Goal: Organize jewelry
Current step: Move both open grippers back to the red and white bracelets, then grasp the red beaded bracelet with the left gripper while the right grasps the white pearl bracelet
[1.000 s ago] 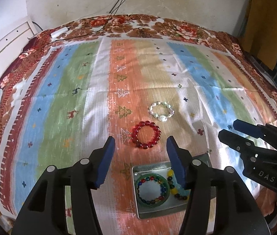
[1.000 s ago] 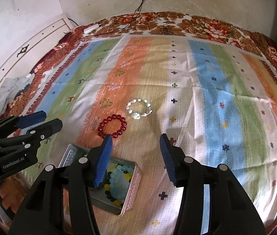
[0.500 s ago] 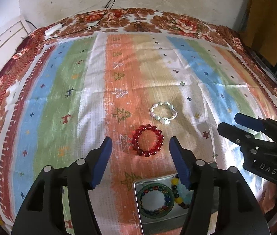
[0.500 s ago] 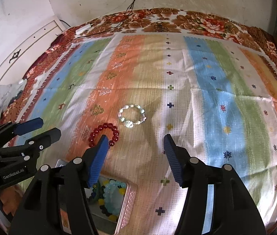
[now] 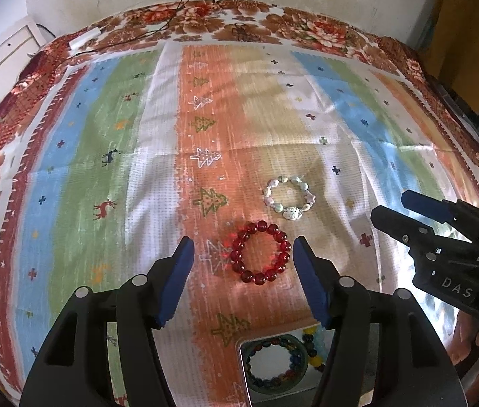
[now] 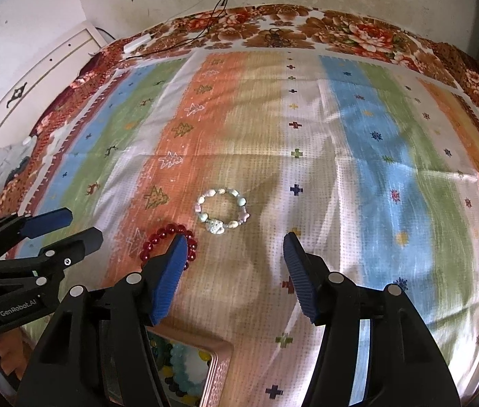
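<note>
A red bead bracelet [image 5: 261,252] lies flat on the striped cloth, just ahead of my left gripper [image 5: 242,242], which hangs open above it with nothing held. A white and pale-green stone bracelet [image 5: 288,198] lies a little farther on. In the right wrist view my right gripper [image 6: 235,237] is open and empty, with the white bracelet [image 6: 222,212] just beyond its tips. Its left finger covers part of the red bracelet [image 6: 164,234]. A metal tin [image 5: 242,366] near the front edge holds several bead bracelets. Each gripper shows in the other's view: right [image 5: 393,206], left [image 6: 82,225].
The striped cloth [image 6: 375,156] covers a bed with a floral border. A white power strip [image 5: 83,39] and black cables lie at the far edge by the wall. White furniture [image 6: 36,71] stands at the left. The tin's pink rim [image 6: 219,363] sits below the right gripper.
Both grippers have moved forward over the cloth toward the two loose bracelets, and the tin has slid to the bottom edge of both views. Both pairs of jaws stand slightly wider.
</note>
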The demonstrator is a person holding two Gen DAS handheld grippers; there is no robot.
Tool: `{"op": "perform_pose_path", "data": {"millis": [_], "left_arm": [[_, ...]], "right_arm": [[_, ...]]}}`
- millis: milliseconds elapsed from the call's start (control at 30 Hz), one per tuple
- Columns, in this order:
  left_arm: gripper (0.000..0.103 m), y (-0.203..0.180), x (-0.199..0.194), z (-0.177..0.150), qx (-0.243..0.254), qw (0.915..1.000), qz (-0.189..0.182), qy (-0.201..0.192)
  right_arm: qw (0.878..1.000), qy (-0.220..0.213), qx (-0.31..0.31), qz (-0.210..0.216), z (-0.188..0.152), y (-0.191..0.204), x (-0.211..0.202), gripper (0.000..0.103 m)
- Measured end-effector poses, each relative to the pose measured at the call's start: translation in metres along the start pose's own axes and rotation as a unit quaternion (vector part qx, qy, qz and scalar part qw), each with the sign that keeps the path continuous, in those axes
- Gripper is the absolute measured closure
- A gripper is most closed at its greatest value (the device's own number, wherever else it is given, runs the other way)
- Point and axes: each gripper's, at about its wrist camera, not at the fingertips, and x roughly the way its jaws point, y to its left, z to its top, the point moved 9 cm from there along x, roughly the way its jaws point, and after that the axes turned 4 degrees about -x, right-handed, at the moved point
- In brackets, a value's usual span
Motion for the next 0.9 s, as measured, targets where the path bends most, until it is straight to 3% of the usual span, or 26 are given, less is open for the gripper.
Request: {"op": "perform_pose_path", "data": {"millis": [900], "left_arm": [[0.042,0.005,0.051,0.007,0.032,0.9983,0.012,0.047]], "right_arm": [[0.998,0.037,-0.031,-0.034,0.019,-0.003,0.057,0.044]]}}
